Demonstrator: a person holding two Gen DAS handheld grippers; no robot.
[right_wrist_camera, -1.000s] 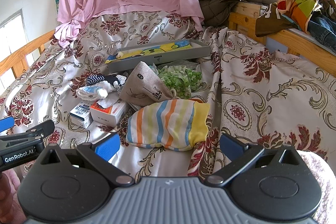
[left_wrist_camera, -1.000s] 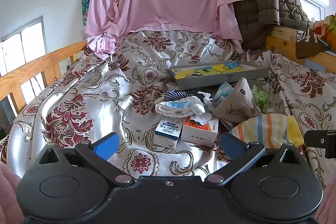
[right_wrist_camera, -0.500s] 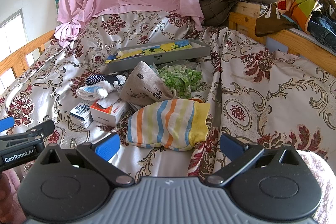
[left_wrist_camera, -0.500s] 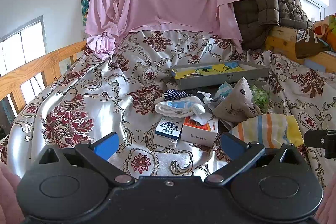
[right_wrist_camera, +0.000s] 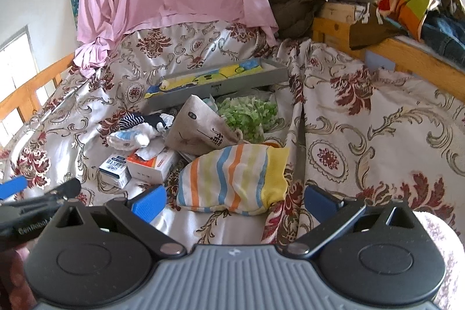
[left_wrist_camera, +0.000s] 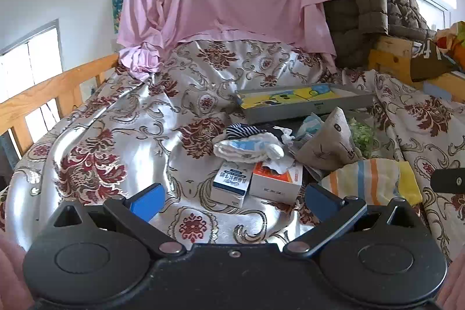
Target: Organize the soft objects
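Right gripper (right_wrist_camera: 234, 201) spread wide and empty, hovering just short of the striped sock (right_wrist_camera: 232, 177). Left gripper (left_wrist_camera: 232, 201) equally wide, nothing held, facing two small cartons (left_wrist_camera: 255, 182). Looks like the approach step: next comes a reach forward and a pinch on that sock. It's plump, rumpled, yellow-cuffed, lying on the bed (right_wrist_camera: 377, 135), with the beige pouch (right_wrist_camera: 197, 132) just behind it and the grey tray (right_wrist_camera: 221, 83) beyond that.
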